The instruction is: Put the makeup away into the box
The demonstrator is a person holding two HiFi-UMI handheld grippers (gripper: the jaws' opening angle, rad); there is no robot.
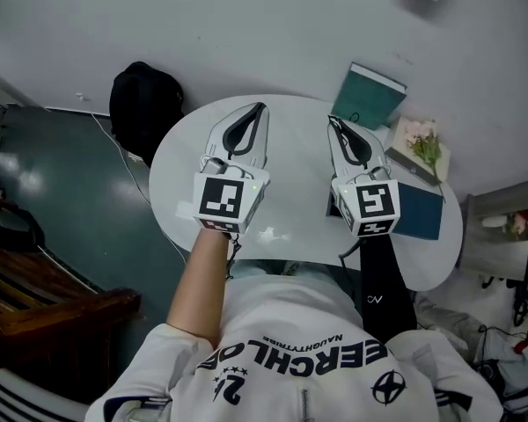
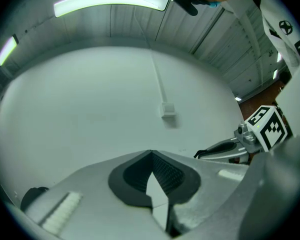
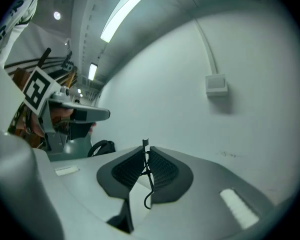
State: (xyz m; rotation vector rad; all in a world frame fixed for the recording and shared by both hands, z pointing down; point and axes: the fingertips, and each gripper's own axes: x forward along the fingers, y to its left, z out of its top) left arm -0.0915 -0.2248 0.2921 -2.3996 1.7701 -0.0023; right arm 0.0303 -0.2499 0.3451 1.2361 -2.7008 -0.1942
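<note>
Both grippers are held level above a round white table (image 1: pixel 295 161), pointing at the wall. My left gripper (image 1: pixel 261 107) (image 2: pixel 151 153) is shut with nothing between its pads. My right gripper (image 1: pixel 333 121) (image 3: pixel 145 148) is shut on a thin black cord (image 3: pixel 148 184) that sticks up past the tips and curls down behind them. A teal box (image 1: pixel 370 95) leans at the table's back edge. A flat teal piece (image 1: pixel 420 211) lies under the right gripper. No makeup shows in any view. A black strap-like thing (image 1: pixel 378 288) hangs below the right gripper; what it belongs to I cannot tell.
A card with pink flowers (image 1: pixel 420 143) lies at the table's right side. A black bag (image 1: pixel 145 99) sits on the floor behind the table at the left. Dark wooden furniture (image 1: pixel 44 301) stands at the far left. A small white box (image 3: pixel 216 85) is fixed to the wall.
</note>
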